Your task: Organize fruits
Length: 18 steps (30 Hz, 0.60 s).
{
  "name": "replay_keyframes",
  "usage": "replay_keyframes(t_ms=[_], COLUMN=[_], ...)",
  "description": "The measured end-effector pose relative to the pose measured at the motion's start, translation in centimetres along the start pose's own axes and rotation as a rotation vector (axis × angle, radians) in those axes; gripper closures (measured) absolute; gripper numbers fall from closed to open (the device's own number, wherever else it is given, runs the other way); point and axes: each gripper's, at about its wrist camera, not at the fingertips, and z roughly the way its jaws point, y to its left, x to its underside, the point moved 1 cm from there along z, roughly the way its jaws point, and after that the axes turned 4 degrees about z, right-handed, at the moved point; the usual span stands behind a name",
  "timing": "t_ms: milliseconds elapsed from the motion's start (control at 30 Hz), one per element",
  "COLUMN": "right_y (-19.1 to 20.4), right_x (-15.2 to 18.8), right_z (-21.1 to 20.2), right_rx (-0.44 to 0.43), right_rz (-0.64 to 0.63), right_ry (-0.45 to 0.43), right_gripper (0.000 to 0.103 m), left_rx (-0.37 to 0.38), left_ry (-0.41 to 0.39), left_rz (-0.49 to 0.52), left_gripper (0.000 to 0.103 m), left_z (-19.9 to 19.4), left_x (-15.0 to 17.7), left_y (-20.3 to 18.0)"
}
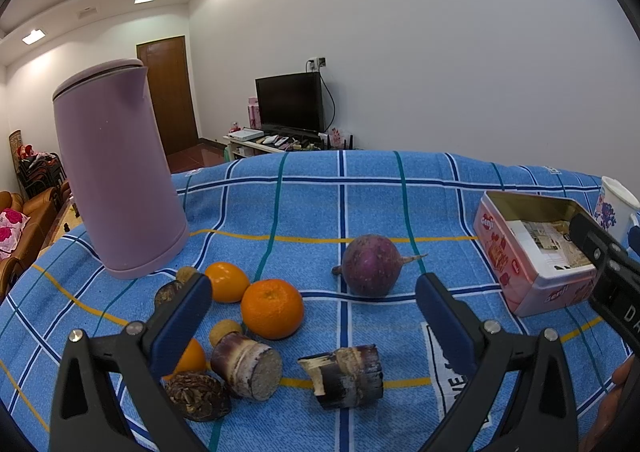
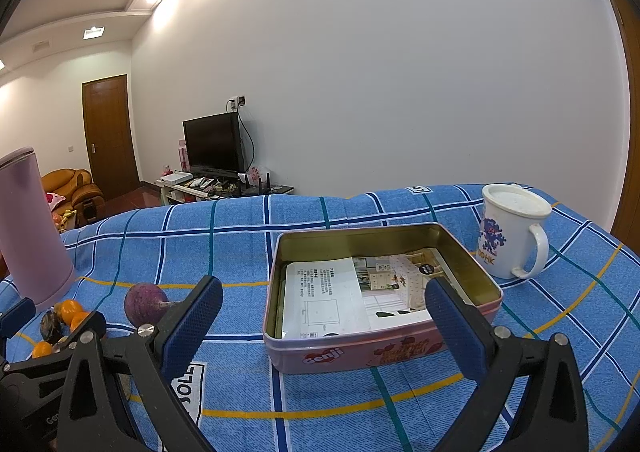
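While both grippers hang wide open and empty, I size up the fruit. My left gripper (image 1: 314, 306) frames the pile at lower centre of its view: an orange (image 1: 272, 308) mid-frame, a second orange (image 1: 227, 281) just up-left of it, two cane pieces (image 1: 247, 366) (image 1: 344, 376) along the bottom, a dark nut (image 1: 197, 395) at lower left, and a purple root (image 1: 371, 265) a little apart, right of centre. The tin (image 2: 382, 352) sits centre in the right view, lid off, with only a leaflet (image 2: 324, 302) inside; my right gripper (image 2: 324, 318) hovers just before its near wall.

I judge the oranges firm but round, likely to roll, so I would pinch across the widest part with light force. The cane looks stiff, dense and rough-barked, giving good friction; I would grip across the barrel, not the cut ends. The root seems heavy and smooth, so take its middle and avoid the thin tail. The kettle (image 1: 116, 171) at upper left crowds the far oranges.
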Motion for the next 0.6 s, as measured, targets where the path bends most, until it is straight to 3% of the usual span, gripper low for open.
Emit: replay_keyframes(t_ms=[600], right_y=[0.07], right_x=[0.21], right_z=[0.1], right_rx=[-0.015], right_rz=[0.005], right_ry=[0.009], right_gripper=[0.001], left_rx=[0.001], left_ry=[0.003], left_rz=[0.0], left_gripper=[0.0], left_z=[0.02], left_x=[0.11], left_y=[-0.01])
